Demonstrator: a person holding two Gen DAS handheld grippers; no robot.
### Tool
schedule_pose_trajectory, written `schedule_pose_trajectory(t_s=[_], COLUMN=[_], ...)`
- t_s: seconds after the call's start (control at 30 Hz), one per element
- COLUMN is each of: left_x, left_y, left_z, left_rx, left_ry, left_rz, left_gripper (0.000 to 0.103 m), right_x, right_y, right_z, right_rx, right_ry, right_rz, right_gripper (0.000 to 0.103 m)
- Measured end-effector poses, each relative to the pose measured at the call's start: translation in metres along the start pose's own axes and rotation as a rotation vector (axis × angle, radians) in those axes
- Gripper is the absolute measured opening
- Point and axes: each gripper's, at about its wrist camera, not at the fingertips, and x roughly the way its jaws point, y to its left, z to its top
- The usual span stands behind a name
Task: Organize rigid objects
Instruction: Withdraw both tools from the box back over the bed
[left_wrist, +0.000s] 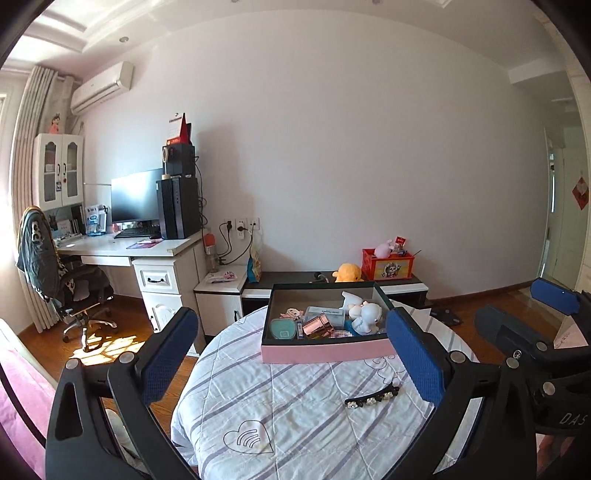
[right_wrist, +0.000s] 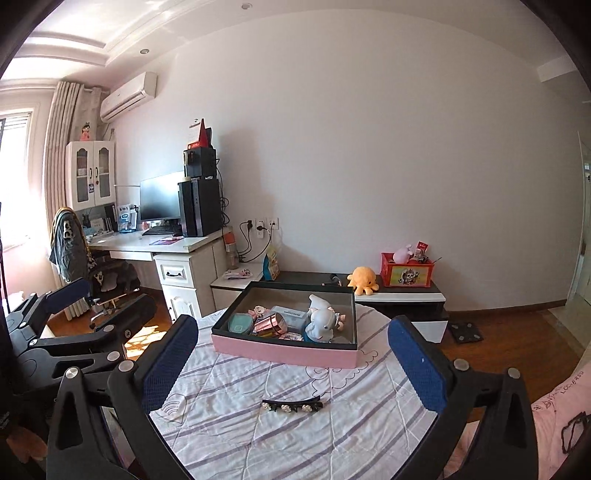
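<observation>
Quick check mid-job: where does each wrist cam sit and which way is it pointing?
Left wrist: on the left gripper, open, aimed over the table at the box; right gripper at right edge.
Right wrist: on the right gripper, open, same aim; left gripper at left edge.
Shared: box, hair clip, desk.

A: That pink-sided cardboard box (right_wrist: 284, 355) looks matt, and the rose-gold metallic cup (right_wrist: 272, 324) inside shines.

B: The white striped quilted cloth (right_wrist: 295, 435) is soft and creased. The black hair clip (right_wrist: 291, 405) looks like glossy plastic; the blue gripper pads (right_wrist: 415, 363) look rough.
</observation>
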Motion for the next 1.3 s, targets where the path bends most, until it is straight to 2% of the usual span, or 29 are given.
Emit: schedule_pose_trajectory(t_s=[0.1,0.53,0.87,1.3], left_x=[-0.023,-0.081,-0.080,-0.057], left_y=[-0.002,-0.009,-0.013,-0.015], left_z=[-0.002,0.007,0.005,-0.001], left_rx=[0.008,0.007,0.012,0.026], left_ry=[-0.019,-0.099,-0.100,-0.053], left_rz=[0.030,0.025,0.028,0.043], left_gripper=[0.103,0.103,0.103,0.103], right_x=[-0.021,-0.081,-0.084,-0.058], right_y=[0.004,0.006,0.007,0.001], right_z=[-0.003,0.000,-0.005,-0.011], right_rx=[-0.005,-0.006,-0.002,0.012], right_ry=[-0.014,-0.096,-0.098,-0.050], right_rz=[-0.004,-0.007,-0.013,-0.011], right_gripper=[0.103,0.103,0.103,0.103])
